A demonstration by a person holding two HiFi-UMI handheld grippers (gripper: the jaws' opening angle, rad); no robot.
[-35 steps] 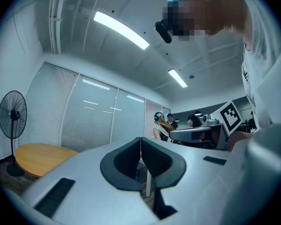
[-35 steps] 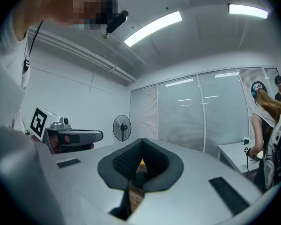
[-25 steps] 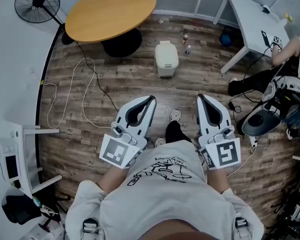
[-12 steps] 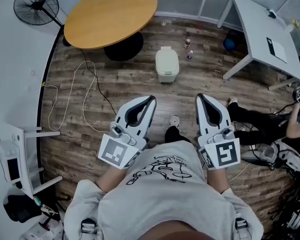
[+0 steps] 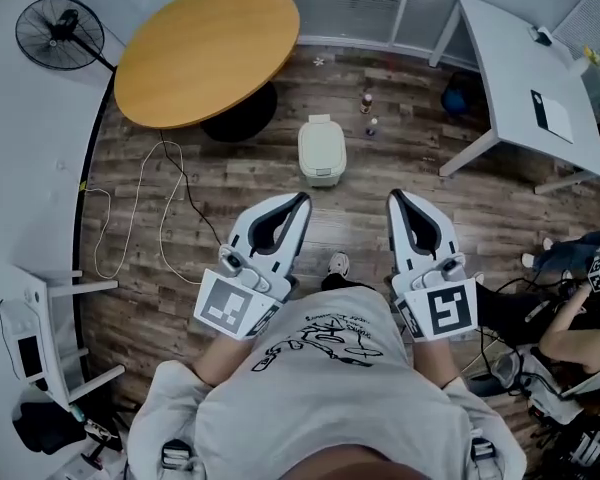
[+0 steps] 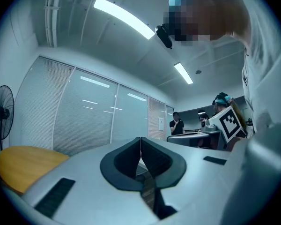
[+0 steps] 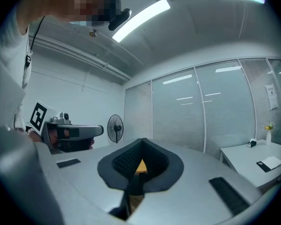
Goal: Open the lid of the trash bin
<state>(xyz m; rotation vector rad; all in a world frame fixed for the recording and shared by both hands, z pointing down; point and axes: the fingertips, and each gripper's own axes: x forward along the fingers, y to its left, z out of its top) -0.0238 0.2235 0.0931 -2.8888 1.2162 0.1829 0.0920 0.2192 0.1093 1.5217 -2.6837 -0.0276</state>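
Cream plastic trash bin [image 5: 321, 150] stands on the wood-plank floor [image 5: 260, 168] ahead of both grippers, roughly midway between the lines they point along and well apart from either tip. Its lid is down. The left gripper [image 5: 301, 199] is clenched, its jaws meeting at the tips with nothing between them. The right gripper [image 5: 395, 196] is clenched the same way and is also empty. Both are held side by side in front of the person's chest. Two small bottles [image 5: 368, 113] stand just beyond the bin, ahead of the right gripper. A round wooden table [image 5: 208, 50] lies further ahead of the left gripper, with a standing fan [image 5: 59, 33] out to its left. A loose cable [image 5: 165, 198] trails on the floor on that side. A white desk [image 5: 525, 68] stands ahead and to the right of the right gripper.
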